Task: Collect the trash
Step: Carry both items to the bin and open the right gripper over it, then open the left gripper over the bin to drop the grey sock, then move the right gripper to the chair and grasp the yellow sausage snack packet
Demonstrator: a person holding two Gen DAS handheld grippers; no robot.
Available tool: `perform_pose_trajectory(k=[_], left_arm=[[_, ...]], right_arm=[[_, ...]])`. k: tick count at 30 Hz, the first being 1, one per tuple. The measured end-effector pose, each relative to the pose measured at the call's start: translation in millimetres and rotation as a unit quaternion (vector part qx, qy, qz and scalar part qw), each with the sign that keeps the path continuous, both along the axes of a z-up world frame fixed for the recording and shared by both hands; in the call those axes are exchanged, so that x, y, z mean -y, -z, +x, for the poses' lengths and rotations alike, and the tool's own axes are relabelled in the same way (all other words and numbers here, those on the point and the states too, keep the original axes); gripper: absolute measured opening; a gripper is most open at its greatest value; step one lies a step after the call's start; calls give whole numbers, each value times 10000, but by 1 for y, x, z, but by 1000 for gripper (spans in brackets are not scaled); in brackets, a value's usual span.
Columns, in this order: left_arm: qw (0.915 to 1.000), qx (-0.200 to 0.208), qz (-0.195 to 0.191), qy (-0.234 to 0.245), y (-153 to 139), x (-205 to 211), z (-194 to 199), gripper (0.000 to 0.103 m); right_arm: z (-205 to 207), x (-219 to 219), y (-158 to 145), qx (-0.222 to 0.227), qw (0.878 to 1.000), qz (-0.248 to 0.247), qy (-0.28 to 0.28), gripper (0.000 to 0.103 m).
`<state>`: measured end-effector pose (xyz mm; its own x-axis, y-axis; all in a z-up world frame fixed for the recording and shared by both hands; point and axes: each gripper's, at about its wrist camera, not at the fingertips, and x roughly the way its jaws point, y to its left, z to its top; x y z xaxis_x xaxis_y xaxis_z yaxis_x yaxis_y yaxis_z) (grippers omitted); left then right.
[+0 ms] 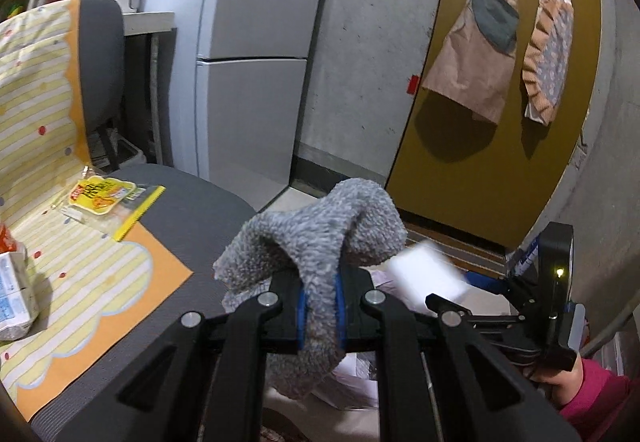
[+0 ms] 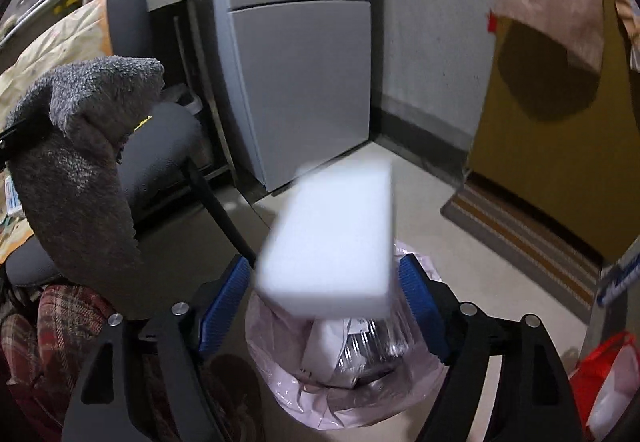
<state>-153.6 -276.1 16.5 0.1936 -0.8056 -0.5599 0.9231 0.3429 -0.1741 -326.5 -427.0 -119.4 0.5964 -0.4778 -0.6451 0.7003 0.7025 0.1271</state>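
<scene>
My left gripper (image 1: 319, 316) is shut on a fluffy grey sock (image 1: 320, 238), which drapes over its fingers; the sock also shows at the left of the right wrist view (image 2: 80, 162). My right gripper (image 2: 322, 306) is open. A white sponge block (image 2: 332, 238) is blurred between and above its blue pads (image 2: 420, 306), apart from them, over a pink trash bag (image 2: 344, 382) that holds wrappers on the floor. The block also shows in the left wrist view (image 1: 428, 274).
A grey office chair (image 1: 192, 210) at the left carries a striped yellow cloth (image 1: 48, 162), a yellow snack wrapper (image 1: 104, 198) and a crumpled carton (image 1: 14, 294). A grey fridge (image 1: 256, 54), a concrete wall and a mustard door (image 1: 500, 102) with hanging aprons stand behind. A red bag (image 2: 608, 374) lies at the right.
</scene>
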Motion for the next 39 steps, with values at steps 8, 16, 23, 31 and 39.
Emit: perform_pose_trajectory(k=[8, 16, 23, 31, 39], left_arm=[[9993, -94, 214, 307, 11, 17, -7, 9], [9970, -108, 316, 702, 7, 47, -23, 9], [9893, -233, 513, 1348, 11, 96, -47, 12], [9831, -185, 989, 1530, 32, 123, -61, 74], [9954, 381, 676, 554, 11, 75, -29, 74]], right_arm=[[-17, 7, -34, 513, 9978, -316, 258, 82], [-44, 8, -85, 1214, 9871, -896, 536, 83], [-69, 19, -100, 1422, 9792, -1114, 918, 85], [-80, 35, -95, 1456, 9786, -955, 1097, 85], [-65, 21, -97, 1635, 9803, -819, 751, 85]])
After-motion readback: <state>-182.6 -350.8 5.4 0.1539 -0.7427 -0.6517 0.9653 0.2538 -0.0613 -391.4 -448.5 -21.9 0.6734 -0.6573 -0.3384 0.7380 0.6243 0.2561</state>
